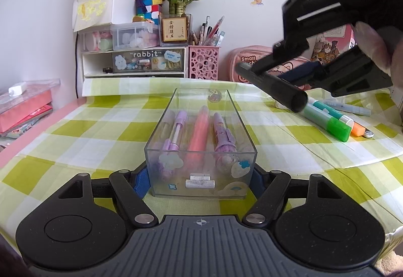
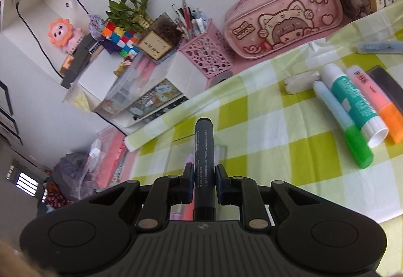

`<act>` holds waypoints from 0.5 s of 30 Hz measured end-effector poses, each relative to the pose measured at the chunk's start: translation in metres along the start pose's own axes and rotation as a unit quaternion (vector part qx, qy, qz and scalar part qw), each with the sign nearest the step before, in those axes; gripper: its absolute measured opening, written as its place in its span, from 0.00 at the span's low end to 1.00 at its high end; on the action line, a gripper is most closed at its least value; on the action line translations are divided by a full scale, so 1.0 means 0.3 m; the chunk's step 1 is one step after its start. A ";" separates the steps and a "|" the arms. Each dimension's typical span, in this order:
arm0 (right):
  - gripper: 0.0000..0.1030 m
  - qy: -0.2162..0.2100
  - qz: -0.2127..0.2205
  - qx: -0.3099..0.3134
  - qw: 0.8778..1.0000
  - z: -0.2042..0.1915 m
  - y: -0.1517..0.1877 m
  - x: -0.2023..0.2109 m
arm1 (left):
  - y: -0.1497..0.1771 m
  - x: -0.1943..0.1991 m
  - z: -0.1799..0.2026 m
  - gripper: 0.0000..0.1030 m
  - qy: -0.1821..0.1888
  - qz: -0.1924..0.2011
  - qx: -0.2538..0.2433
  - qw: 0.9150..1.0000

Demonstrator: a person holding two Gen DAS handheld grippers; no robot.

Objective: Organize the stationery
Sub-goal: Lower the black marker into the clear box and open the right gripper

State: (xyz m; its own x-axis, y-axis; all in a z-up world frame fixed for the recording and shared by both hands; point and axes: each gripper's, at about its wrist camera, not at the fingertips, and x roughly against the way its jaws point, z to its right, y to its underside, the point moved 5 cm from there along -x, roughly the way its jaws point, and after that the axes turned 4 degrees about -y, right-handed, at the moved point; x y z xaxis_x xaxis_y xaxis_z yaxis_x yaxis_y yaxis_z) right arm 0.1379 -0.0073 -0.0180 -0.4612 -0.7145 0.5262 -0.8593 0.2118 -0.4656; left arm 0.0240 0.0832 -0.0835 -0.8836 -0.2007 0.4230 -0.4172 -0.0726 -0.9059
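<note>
A clear plastic box (image 1: 201, 151) stands on the green checked cloth and holds a purple pen (image 1: 177, 129), a pink highlighter (image 1: 199, 131) and a purple character pen (image 1: 223, 133). My left gripper (image 1: 200, 181) is shut on the box's near end, its blue pads against both side walls. My right gripper (image 2: 204, 182) is shut on a black marker (image 2: 204, 151), which points forward. In the left wrist view the right gripper (image 1: 284, 73) holds the black marker (image 1: 274, 87) in the air above the cloth, right of the box's far end.
Loose items lie on the cloth at the right: a green-capped marker (image 2: 345, 123), a teal glue stick (image 2: 352, 101), an orange highlighter (image 2: 377, 101), an eraser (image 2: 301, 82) and a grey-blue pen (image 2: 380, 46). A pink pencil case (image 2: 282, 20), pink pen cup (image 2: 209, 55) and drawers (image 1: 141, 60) line the wall.
</note>
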 end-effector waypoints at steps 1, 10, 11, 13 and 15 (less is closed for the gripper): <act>0.28 -0.011 -0.011 -0.008 1.000 -0.015 0.005 -0.018 | 0.000 0.000 -0.001 0.71 0.001 -0.001 0.000 1.000; 0.28 -0.011 -0.049 -0.066 0.997 -0.007 0.045 -0.159 | 0.000 -0.001 -0.009 0.71 0.006 -0.001 -0.001 1.000; 0.28 -0.004 -0.048 -0.069 0.996 0.000 0.043 -0.167 | 0.001 0.000 -0.008 0.71 0.006 0.000 -0.002 1.000; 0.28 0.007 -0.042 -0.075 0.996 0.013 0.037 -0.178 | 0.001 -0.003 -0.008 0.71 0.006 0.000 -0.002 1.000; 0.28 0.011 -0.040 -0.077 0.996 0.019 0.034 -0.185 | 0.000 -0.004 -0.008 0.71 0.006 0.000 -0.002 1.000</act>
State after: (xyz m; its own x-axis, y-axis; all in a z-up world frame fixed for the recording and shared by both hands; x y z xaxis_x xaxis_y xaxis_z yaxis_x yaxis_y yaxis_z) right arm 0.1560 0.0309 -0.0560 -0.3927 -0.7189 0.5736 -0.9166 0.2553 -0.3075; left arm 0.0244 0.0858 -0.0840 -0.8861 -0.1896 0.4229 -0.4177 -0.0689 -0.9060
